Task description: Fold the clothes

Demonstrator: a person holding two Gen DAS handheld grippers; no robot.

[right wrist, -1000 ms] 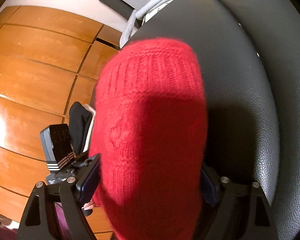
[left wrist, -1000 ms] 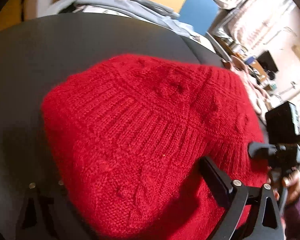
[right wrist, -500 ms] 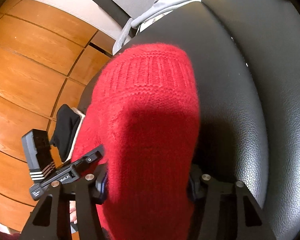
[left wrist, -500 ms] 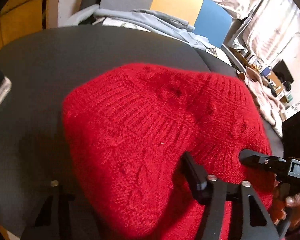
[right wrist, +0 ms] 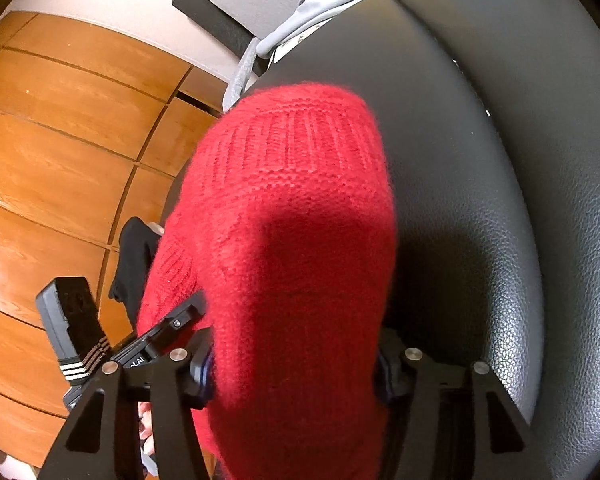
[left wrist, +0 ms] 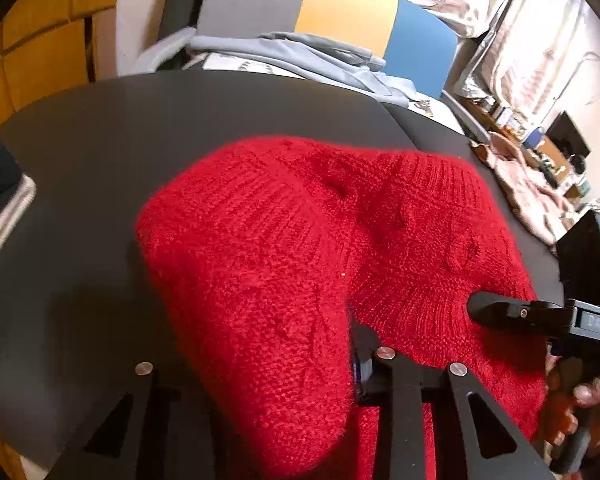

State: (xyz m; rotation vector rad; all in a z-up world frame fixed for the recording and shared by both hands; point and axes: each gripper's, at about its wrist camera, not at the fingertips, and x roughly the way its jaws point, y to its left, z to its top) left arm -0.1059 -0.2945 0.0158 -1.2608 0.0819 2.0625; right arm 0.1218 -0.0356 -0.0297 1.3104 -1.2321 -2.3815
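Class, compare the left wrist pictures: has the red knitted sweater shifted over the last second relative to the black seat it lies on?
Cannot tell. The red sweater shows more bare black seat to its left, but the camera itself swung, so the garment's own shift is unclear.

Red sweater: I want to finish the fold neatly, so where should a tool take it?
Grip the ribbed hem at the far end of the red sweater, coming from the bare black cushion side: that edge lies flat, exposed and unpinched.
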